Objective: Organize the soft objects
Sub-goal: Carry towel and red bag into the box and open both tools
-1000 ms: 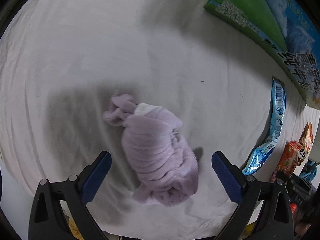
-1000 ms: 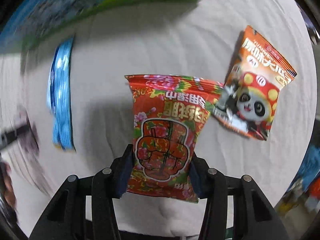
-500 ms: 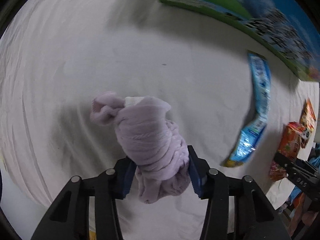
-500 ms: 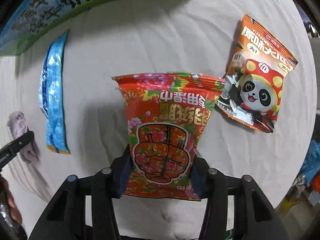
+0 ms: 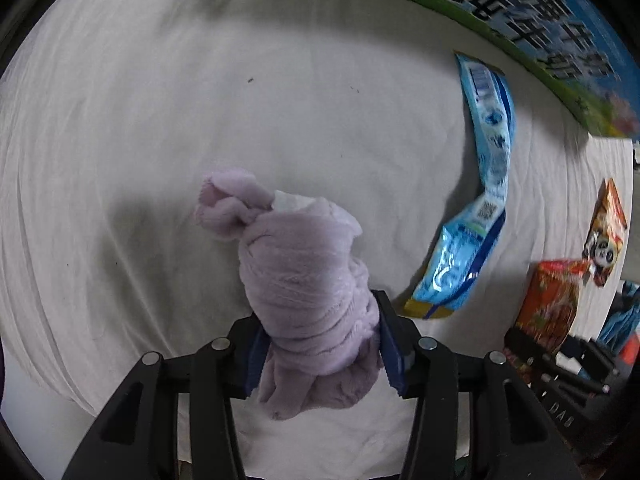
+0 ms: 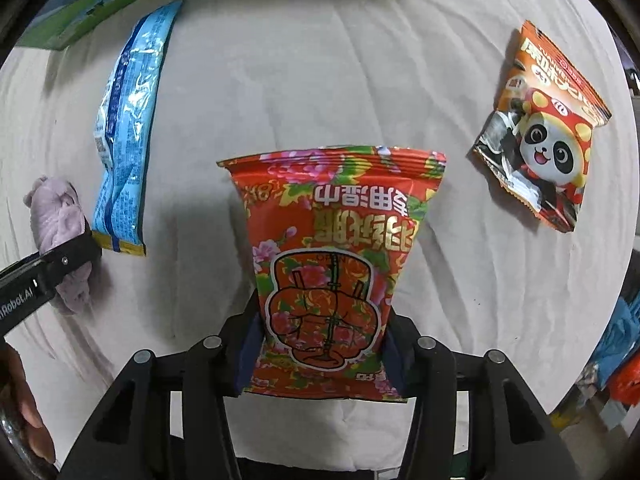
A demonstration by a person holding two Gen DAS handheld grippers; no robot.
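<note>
- The left gripper (image 5: 322, 350) is closed tight on a rolled purple cloth (image 5: 308, 280), its blue pads pressing the lower part of the bundle from both sides.
- The cloth's long axis runs away from the gripper, leaning a little left; a knotted end (image 5: 226, 208) points to the far left, and a loose flap hangs below the pads.
- The right gripper (image 6: 322, 350) is clamped on a red flowered snack bag (image 6: 332, 264), pinching its lower part at both side edges.
- The bag's long axis points straight away from the gripper, its sealed top edge farthest out and its print upside down in the right wrist view.
- Both sit over a white cloth-covered table (image 5: 160, 100).
- A long blue packet (image 6: 128, 120) lies between the two held things, its long axis running near to far; its yellow-striped near end is just beside the left gripper's finger.
- A panda snack bag (image 6: 544, 128) lies tilted to the right of the red bag, well apart from it.
- A green and blue box (image 5: 520, 20) runs along the far edge.
- Bare white cloth spreads left of and beyond the purple bundle; the table's right edge curves close past the panda bag.
</note>
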